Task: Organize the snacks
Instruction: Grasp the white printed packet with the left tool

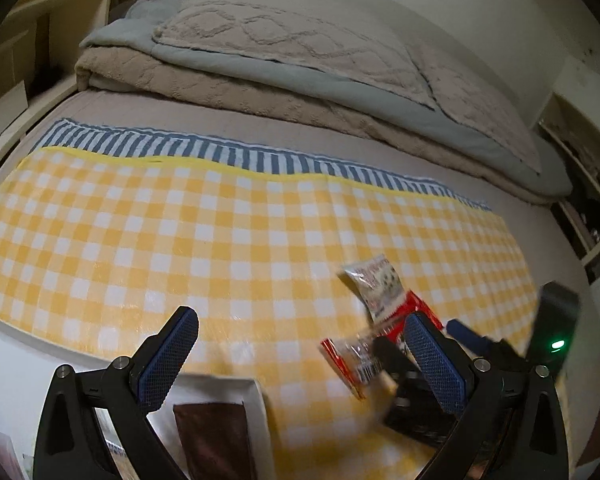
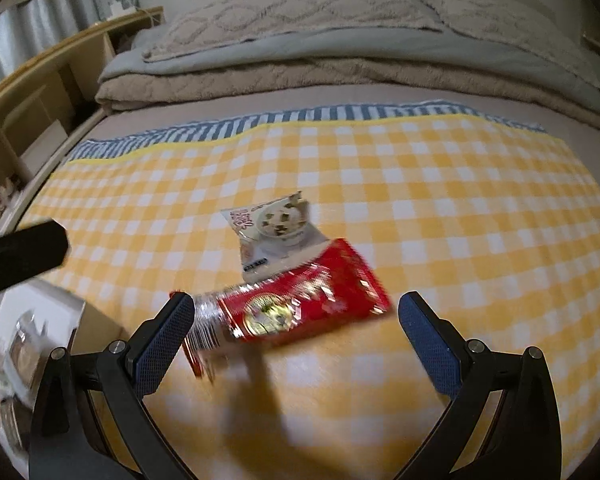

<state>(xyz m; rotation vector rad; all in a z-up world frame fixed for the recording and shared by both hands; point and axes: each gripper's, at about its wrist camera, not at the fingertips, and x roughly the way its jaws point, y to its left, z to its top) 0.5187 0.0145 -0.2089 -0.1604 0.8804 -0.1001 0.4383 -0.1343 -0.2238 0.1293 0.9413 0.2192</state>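
Snack packets (image 2: 300,280) motion-blurred, print illegible, between right gripper's (image 2: 296,324) parted jaws

Dim, warm light — motion blur, fisheye-warped edges

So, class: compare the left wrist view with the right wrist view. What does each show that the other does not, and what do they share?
Only the left wrist view shows the right gripper from outside, reaching in beside the snacks, plus a brown-and-white packet at the bottom edge. Only the right wrist view shows the red snack packet whole, lying between its open fingers, and the cookie picture on the white snack packet. Both show the two packets overlapping on the yellow checked cloth, the striped cloth and the folded blankets.
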